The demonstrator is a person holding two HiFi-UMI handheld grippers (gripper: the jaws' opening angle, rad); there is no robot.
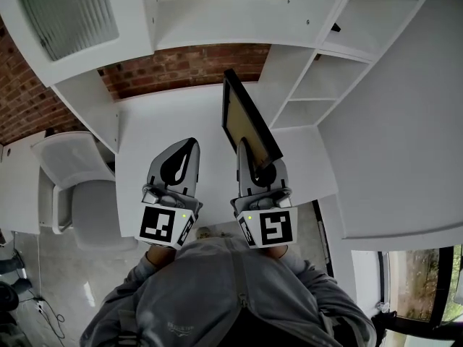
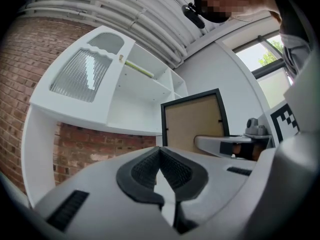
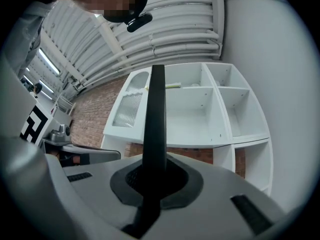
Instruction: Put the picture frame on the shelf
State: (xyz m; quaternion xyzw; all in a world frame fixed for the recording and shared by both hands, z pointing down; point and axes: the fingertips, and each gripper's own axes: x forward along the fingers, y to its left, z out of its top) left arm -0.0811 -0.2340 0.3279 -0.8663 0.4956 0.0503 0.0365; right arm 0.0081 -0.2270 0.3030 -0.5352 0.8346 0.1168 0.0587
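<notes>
The picture frame (image 1: 244, 118), black-edged with a tan back, stands upright and edge-on in my right gripper (image 1: 246, 150), which is shut on its lower edge. In the right gripper view the picture frame (image 3: 156, 114) rises as a dark bar from between the pads of the right gripper (image 3: 155, 171), in front of the white shelf unit (image 3: 200, 114). My left gripper (image 1: 191, 146) is alongside to the left, shut with nothing in it. The left gripper (image 2: 160, 154) shows its pads meeting, with the picture frame (image 2: 195, 124) to its right and the shelf unit (image 2: 142, 91) behind.
A white desk (image 1: 163, 121) lies below the grippers against a red brick wall (image 1: 181, 67). A cabinet door with ribbed glass (image 1: 69, 9) hangs at the upper left. Open white compartments (image 1: 325, 78) stand to the right. A white chair (image 1: 79, 186) is at the left.
</notes>
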